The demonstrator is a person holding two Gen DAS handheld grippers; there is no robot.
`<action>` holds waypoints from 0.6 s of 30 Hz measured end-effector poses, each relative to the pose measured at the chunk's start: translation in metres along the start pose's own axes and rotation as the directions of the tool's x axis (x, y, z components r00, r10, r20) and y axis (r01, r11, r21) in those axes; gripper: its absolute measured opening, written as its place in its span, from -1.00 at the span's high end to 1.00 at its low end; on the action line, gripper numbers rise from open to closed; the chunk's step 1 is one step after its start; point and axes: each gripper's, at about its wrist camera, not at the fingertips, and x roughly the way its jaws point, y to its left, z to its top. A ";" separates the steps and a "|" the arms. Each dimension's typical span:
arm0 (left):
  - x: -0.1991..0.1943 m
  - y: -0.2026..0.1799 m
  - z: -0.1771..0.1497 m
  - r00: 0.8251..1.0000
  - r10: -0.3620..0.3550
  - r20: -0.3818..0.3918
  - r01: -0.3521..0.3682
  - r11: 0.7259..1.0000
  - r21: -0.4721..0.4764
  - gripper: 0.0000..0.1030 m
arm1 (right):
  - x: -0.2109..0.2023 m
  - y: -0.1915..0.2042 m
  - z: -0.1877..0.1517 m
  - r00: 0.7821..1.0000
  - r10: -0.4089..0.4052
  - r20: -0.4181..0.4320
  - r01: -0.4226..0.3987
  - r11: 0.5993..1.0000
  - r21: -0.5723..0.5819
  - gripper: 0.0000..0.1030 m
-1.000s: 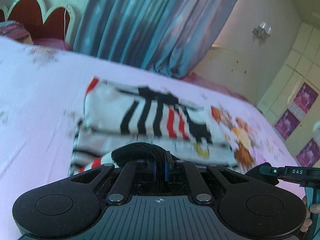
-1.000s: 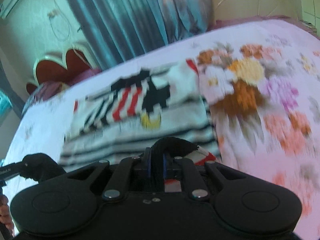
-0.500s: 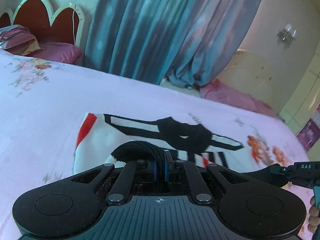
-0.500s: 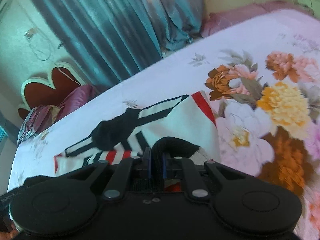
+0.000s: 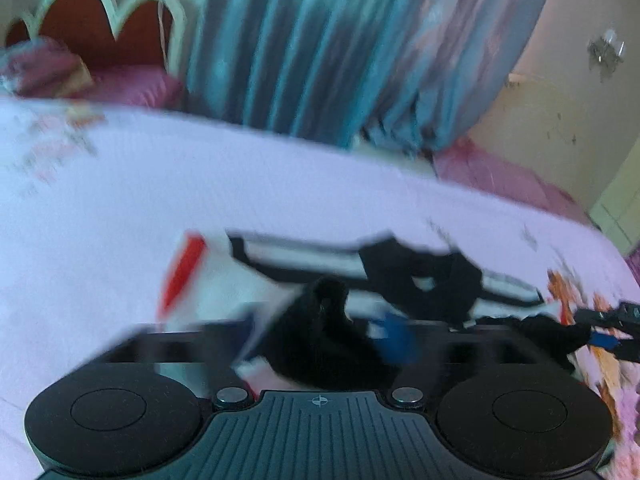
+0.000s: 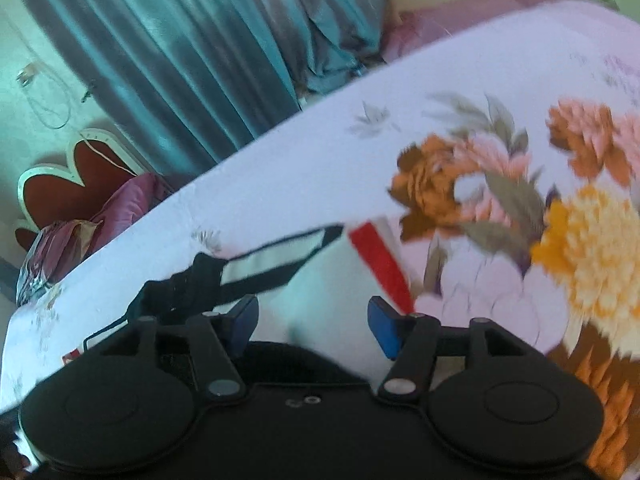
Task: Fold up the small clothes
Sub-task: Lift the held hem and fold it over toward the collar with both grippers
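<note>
Two grippers of mine sit over one small striped garment (image 5: 280, 276) spread on the floral bedsheet (image 5: 100, 208), low in the middle of both frames. In the left wrist view, a red headboard (image 5: 96, 32) fills the upper left and blue curtains (image 5: 340, 48) the centre; my left gripper (image 5: 324, 332) has just been opening, jaws wide, its black cloth edge loose between them, blurred. In the right wrist view, my right gripper (image 6: 312, 324) has just been opening too, blue pads (image 6: 382, 320) apart over white fabric, gripping nothing.
</note>
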 end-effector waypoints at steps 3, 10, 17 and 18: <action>-0.011 0.007 0.008 0.999 -0.004 0.043 0.003 1.000 0.021 -0.71 | -0.001 -0.001 0.003 1.000 0.022 0.017 -0.021 0.999 -0.047 -0.19; 0.022 0.004 0.003 0.999 0.010 -0.041 -0.005 0.992 0.124 -0.71 | 0.029 0.014 0.001 0.998 0.040 -0.044 -0.047 0.986 -0.159 -0.19; 0.052 -0.006 -0.014 0.993 0.009 -0.122 0.011 0.986 0.164 0.34 | 0.049 0.033 -0.009 0.998 -0.022 -0.052 0.003 0.940 -0.341 0.51; 0.052 -0.005 -0.016 0.993 0.002 -0.120 0.016 0.988 0.152 0.49 | 0.049 0.034 -0.010 0.998 -0.026 -0.061 0.002 0.930 -0.367 0.77</action>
